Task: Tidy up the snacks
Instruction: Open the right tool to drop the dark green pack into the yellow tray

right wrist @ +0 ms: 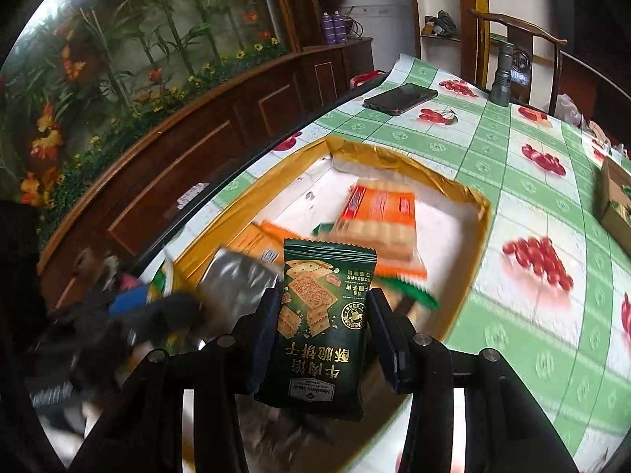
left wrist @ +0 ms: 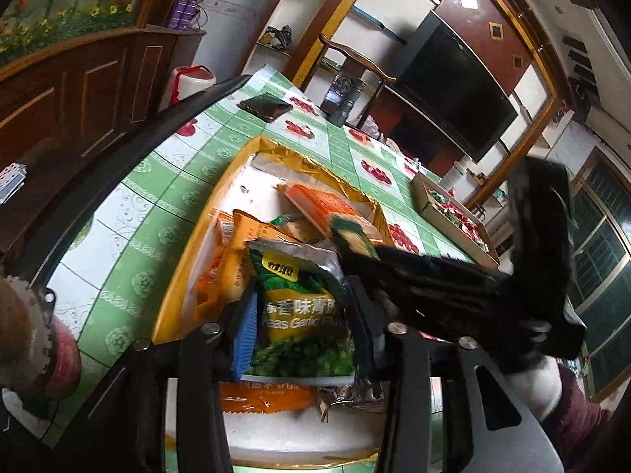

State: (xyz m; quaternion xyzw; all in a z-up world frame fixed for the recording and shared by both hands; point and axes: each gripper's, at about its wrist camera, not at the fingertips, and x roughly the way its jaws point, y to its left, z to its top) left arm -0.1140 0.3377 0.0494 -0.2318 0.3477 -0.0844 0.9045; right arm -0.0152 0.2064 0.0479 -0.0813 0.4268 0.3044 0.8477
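Observation:
My left gripper (left wrist: 301,315) is shut on a green pea snack packet (left wrist: 301,315) and holds it over the gold-rimmed tray (left wrist: 236,165). My right gripper (right wrist: 323,315) is shut on a dark green cracker packet (right wrist: 321,323) above the same tray (right wrist: 394,157). The right gripper also shows in the left wrist view (left wrist: 434,276), crossing in from the right with the cracker packet's end (left wrist: 353,238) at its tip. In the tray lie an orange cracker pack (right wrist: 378,216) and orange packets (left wrist: 236,260). The left gripper shows blurred in the right wrist view (right wrist: 165,307).
The table has a green checked cloth with cherries (right wrist: 532,165). A black phone (right wrist: 400,98) and a grey flashlight (right wrist: 503,75) lie at the far end. A cardboard box of snacks (left wrist: 453,213) stands to the right. A wooden chair (right wrist: 520,39) stands behind the table.

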